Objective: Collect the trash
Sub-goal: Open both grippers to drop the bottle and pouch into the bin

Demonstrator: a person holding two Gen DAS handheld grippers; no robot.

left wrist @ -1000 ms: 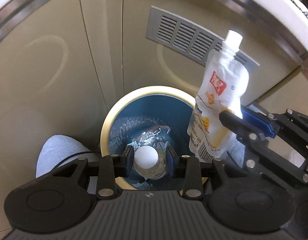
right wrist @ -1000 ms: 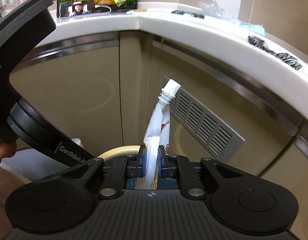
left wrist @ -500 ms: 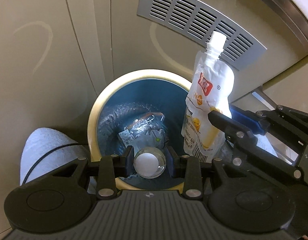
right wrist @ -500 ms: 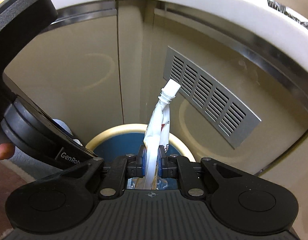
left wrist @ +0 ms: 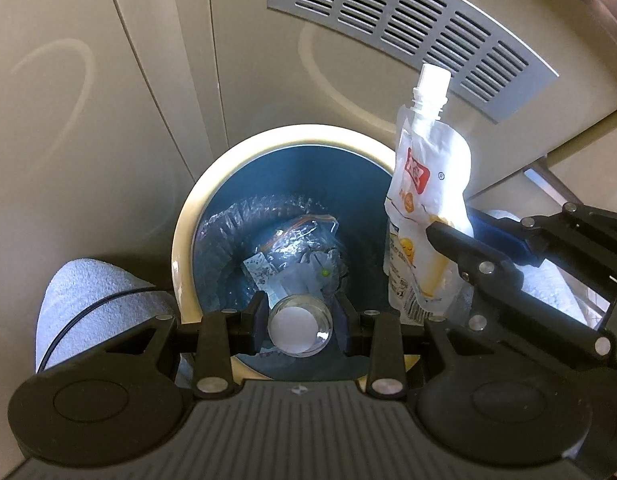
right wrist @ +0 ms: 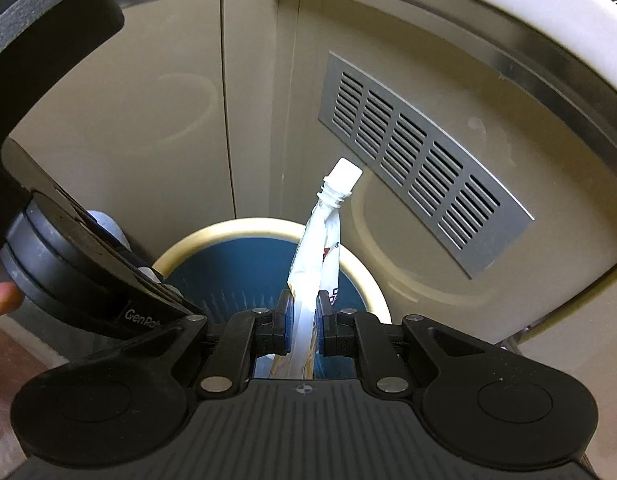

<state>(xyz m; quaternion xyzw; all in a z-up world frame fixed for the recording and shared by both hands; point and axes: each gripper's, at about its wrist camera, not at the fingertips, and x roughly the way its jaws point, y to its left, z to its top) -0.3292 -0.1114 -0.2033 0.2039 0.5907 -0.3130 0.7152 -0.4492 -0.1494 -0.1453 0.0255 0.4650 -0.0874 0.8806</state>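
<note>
Beige cabinet panels with a grey vent grille [left wrist: 412,28] fill the background. In the left wrist view, the left gripper [left wrist: 300,322] pinches a clear bottle [left wrist: 299,325] over the blue bin [left wrist: 184,240], low centre; crumpled plastic [left wrist: 292,248] lies inside. At right, the right gripper [left wrist: 464,240] holds a white spout pouch [left wrist: 426,200].

In the right wrist view, the right gripper [right wrist: 304,326] clamps the pouch [right wrist: 316,264] upright at centre, above the bin [right wrist: 248,228]; grille [right wrist: 420,160] at upper right.

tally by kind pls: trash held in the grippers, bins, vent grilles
Held trash: 2, clear bottle in left gripper, white spout pouch in right gripper
Trash bin: 1
Vent grille: 1
Total: 4
</note>
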